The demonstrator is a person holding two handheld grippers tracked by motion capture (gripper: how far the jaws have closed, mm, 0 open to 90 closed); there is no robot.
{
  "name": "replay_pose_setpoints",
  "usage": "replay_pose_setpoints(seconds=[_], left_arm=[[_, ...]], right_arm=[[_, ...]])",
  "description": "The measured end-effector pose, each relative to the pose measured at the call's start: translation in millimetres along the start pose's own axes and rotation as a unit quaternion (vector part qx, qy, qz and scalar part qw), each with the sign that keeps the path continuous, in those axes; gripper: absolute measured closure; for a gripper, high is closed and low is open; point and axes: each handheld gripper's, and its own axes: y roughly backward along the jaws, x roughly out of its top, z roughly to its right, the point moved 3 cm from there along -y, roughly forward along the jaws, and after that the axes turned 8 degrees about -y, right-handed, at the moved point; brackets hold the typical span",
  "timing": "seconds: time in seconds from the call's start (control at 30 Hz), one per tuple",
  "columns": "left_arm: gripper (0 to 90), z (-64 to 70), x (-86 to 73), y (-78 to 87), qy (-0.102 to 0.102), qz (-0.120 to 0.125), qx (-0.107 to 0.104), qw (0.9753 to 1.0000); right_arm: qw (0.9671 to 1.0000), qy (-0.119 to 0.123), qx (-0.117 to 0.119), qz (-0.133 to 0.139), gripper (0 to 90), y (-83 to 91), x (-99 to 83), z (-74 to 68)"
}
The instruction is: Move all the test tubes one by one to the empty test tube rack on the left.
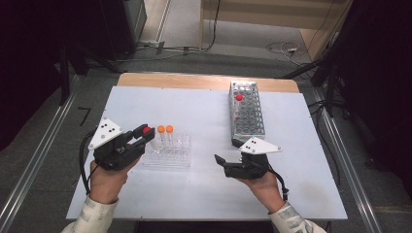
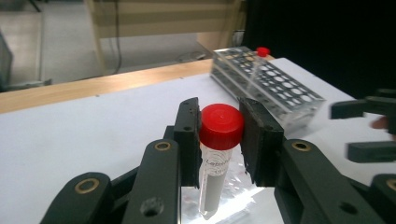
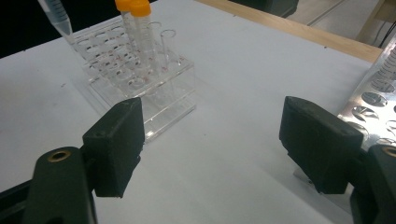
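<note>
White table point(image 1: 204, 189), left gripper point(image 2: 218, 135) clamping red-capped tube point(image 2: 219, 154)

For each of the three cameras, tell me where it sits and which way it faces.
High view: above the person's side, looking forward and down on the table; both hands and forearms show.
Left gripper view: rides the left gripper, looking along its jaws, shut on a red-capped tube, toward the metal rack.
Right gripper view: rides the right gripper, jaws open, facing the clear rack.
Shared: the high and right gripper views both show the orange-capped tubes.
</note>
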Motion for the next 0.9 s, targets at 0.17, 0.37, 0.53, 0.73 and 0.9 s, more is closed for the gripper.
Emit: replay_pose_setpoints(seconds=[0.17, 0.37, 0.53, 0.73, 0.9], left_arm=[[70.1, -17.1, -1.1, -14.1, 0.015, 0.002, 0.023, 0.9996], [70.2, -24.9, 0.5, -32.9, 0.014, 0.001, 0.042, 0.9990], [70.1, -28.6, -3.8, -45.2, 0.013, -0.003, 0.053, 0.9985], [70.2, -31.7, -9.8, -53.5, 0.015, -0.013, 0.062, 0.9979], [70.1, -30.5, -17.1, -58.1, 0.011, -0.017, 0.067, 0.9976]], right_arm=[[1.0000, -0.004, -0.004, -0.001, 21.2, -0.8, 0.2, 1.3], [1.0000, -0.006, -0.006, -0.002, 21.3, -2.5, -0.1, 2.0], [0.9999, -0.007, -0.007, -0.003, 21.4, -2.0, -0.6, 3.0], [0.9999, -0.007, -0.007, -0.002, 21.6, -1.6, -0.5, 2.8], [1.0000, -0.005, -0.007, -0.002, 21.6, -2.0, -0.4, 3.0]])
